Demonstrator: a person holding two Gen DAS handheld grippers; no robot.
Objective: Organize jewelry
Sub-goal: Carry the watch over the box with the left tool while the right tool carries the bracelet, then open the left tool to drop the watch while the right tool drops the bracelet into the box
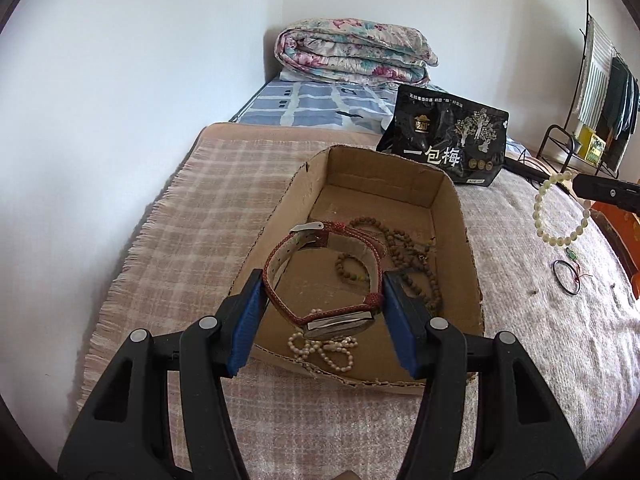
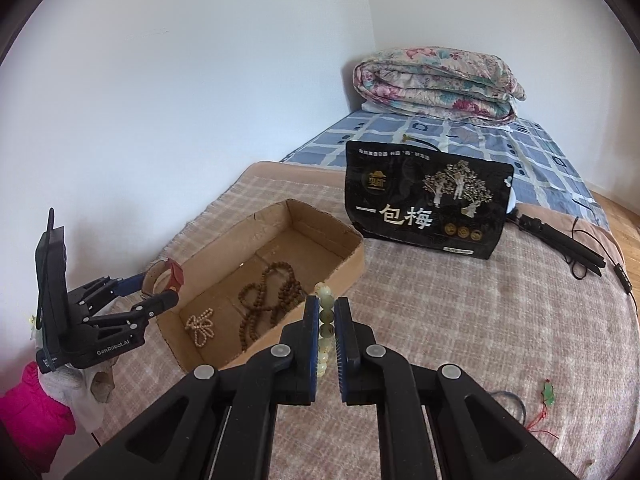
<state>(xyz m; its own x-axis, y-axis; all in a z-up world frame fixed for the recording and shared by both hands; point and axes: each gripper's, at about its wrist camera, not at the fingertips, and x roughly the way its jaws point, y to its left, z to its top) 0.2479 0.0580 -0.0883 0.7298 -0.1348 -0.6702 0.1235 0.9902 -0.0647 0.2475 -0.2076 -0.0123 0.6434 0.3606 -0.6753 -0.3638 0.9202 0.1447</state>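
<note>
Two grippers are loaded at this moment, and both loads belong in the same cardboard box (image 2: 280, 240), which sits on the plaid blanket (image 1: 192, 208) covering the bed.

The left gripper (image 1: 324, 300) stands over the near end of the box, its blue pads spread to the width of a watch (image 1: 340, 322) and pressing the red strap loop from both sides. The watch case hangs lowest, directly above the pearl strand (image 1: 320, 350) lying on the box floor. Its loop runs lengthwise along the box, away from the gripper. Release here would, in my judgement, drop the watch onto the pearls (a small shift towards the bare cardboard farther in may be preferable).

The right gripper (image 2: 327, 320) is closed narrow on a pale bead bracelet (image 2: 325, 320), held edge-on between the pads. The box lies ahead and to its left; its near long wall stands between the bracelet and the interior, so the load must clear that wall. The left gripper is the nearer of the two.

Brown wooden beads (image 2: 264, 304) occupy the middle of the box floor. The black snack bag (image 2: 428, 208) stands just beyond the far right corner, clear of both paths. A black ring (image 1: 566, 276) and a small green pendant (image 2: 548, 392) remain on the blanket, outside the box.
</note>
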